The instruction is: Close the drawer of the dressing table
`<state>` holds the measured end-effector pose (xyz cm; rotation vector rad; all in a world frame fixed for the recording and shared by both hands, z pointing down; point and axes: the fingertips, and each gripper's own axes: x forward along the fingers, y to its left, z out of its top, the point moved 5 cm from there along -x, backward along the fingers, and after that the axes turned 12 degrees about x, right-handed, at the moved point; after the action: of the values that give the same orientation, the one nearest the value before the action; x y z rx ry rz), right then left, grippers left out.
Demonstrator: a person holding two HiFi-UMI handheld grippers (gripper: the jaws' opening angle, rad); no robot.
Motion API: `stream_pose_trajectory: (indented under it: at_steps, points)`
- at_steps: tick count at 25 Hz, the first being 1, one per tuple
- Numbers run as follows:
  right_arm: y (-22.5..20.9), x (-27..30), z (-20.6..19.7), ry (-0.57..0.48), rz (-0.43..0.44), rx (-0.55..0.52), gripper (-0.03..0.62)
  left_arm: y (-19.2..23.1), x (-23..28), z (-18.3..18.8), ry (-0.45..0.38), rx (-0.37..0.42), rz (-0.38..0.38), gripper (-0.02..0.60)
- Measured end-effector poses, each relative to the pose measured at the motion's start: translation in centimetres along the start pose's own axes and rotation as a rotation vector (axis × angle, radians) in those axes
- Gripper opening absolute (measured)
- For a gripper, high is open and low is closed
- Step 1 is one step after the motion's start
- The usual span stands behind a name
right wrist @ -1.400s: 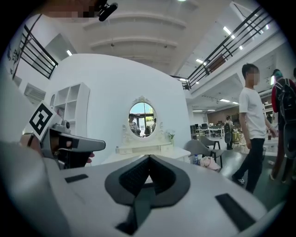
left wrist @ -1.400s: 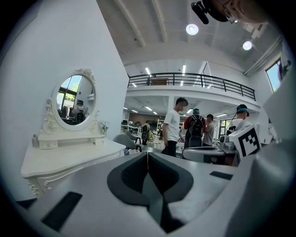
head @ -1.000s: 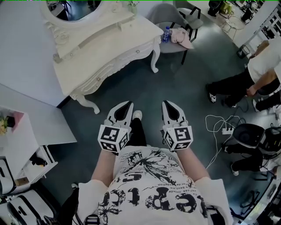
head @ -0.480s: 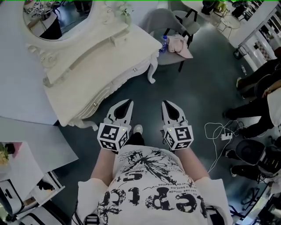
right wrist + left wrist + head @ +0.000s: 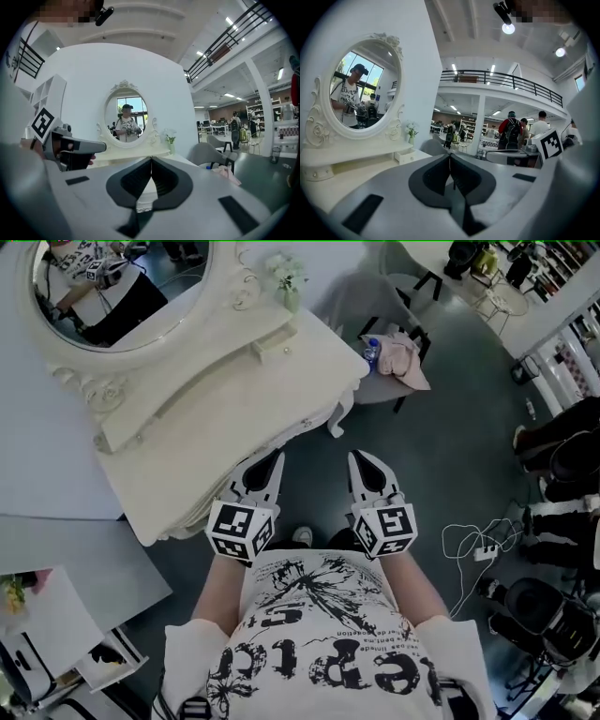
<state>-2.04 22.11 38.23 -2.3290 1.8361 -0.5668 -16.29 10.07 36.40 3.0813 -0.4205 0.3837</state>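
Note:
The white dressing table (image 5: 216, 413) with its oval mirror (image 5: 112, 287) fills the upper left of the head view. From above, its front and the drawers there are hidden under the tabletop. A small drawer box (image 5: 407, 156) sits on the tabletop below the mirror (image 5: 358, 89). My left gripper (image 5: 277, 457) is shut and empty, its tip at the table's front edge. My right gripper (image 5: 358, 457) is also shut and empty, over the floor to the right of the table. Both gripper views show touching jaws, the left gripper (image 5: 450, 157) and the right gripper (image 5: 151, 161), which faces the mirror (image 5: 125, 119).
A grey chair (image 5: 403, 296) with a pink cloth (image 5: 405, 354) and a water bottle (image 5: 372, 351) stands right of the table. A power strip with cable (image 5: 483, 545) lies on the floor at right, near people's legs (image 5: 562, 451). A white shelf unit (image 5: 56, 634) is at lower left.
Both grippers have moved forward together, still shut. The dressing table has come closer, and the left gripper's tip now reaches its front edge.

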Motion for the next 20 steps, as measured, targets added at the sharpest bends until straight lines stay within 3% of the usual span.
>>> stream_pose_trajectory:
  at_steps: [9, 20]
  points:
    - [-3.7, 10.0, 1.5, 0.068, 0.120, -0.007, 0.017, 5.3, 6.3, -0.5, 0.038, -0.047, 0.124, 0.020]
    - [-10.7, 24.9, 7.7, 0.175, 0.382, -0.086, 0.017, 10.6, 16.8, 2.8, 0.037, -0.115, 0.400, 0.020]
